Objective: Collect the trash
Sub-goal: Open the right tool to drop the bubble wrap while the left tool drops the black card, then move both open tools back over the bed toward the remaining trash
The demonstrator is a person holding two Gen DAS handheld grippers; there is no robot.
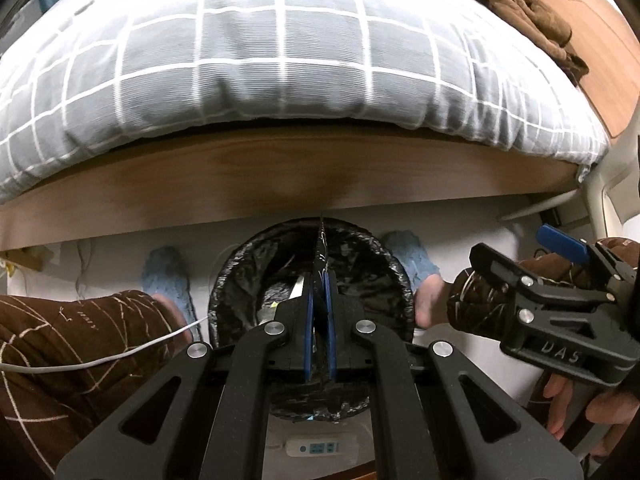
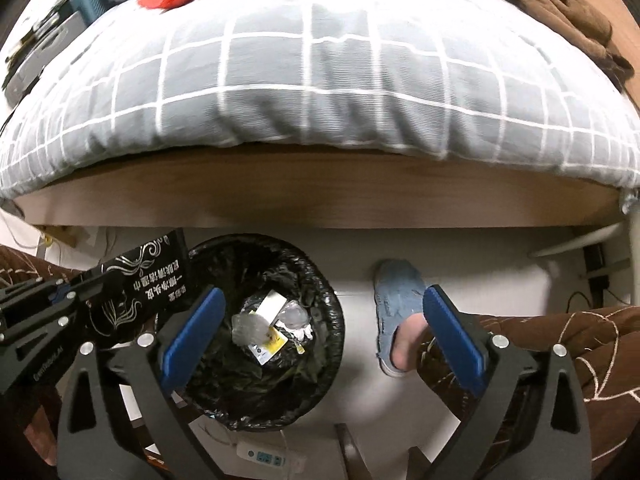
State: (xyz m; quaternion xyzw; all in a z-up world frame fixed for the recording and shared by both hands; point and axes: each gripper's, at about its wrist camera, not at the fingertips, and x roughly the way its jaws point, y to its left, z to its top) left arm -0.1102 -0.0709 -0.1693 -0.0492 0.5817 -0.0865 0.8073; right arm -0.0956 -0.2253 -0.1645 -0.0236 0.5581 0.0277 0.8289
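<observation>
A round waste bin lined with a crinkled black plastic bag (image 2: 276, 368) stands on a pale floor in front of a wooden bed frame (image 2: 320, 196), which carries a grey quilt with a white grid pattern (image 2: 320, 80).

The left gripper (image 1: 319, 320) has its blue-padded jaws pressed together on a flat black packet printed with silver swirls and white characters (image 2: 148, 292). In the left wrist view the packet shows edge-on, a thin dark blade rising straight out from between the pads, its long axis running along the fingers and its far end over the bin's rim nearest the bed. In the right wrist view its printed face is visible, slanting up and to the right from the left gripper, its far end over the bin's left rim.

The right gripper (image 2: 320, 336) has its jaws spread wide with nothing between them; one blue pad (image 2: 196, 336) lies over the bin's left side, the other beside a foot in a light blue slipper (image 2: 394, 300). At the bottom of the bin lie crumpled clear wrappers and a yellow-and-white packet (image 2: 272, 324).
</observation>
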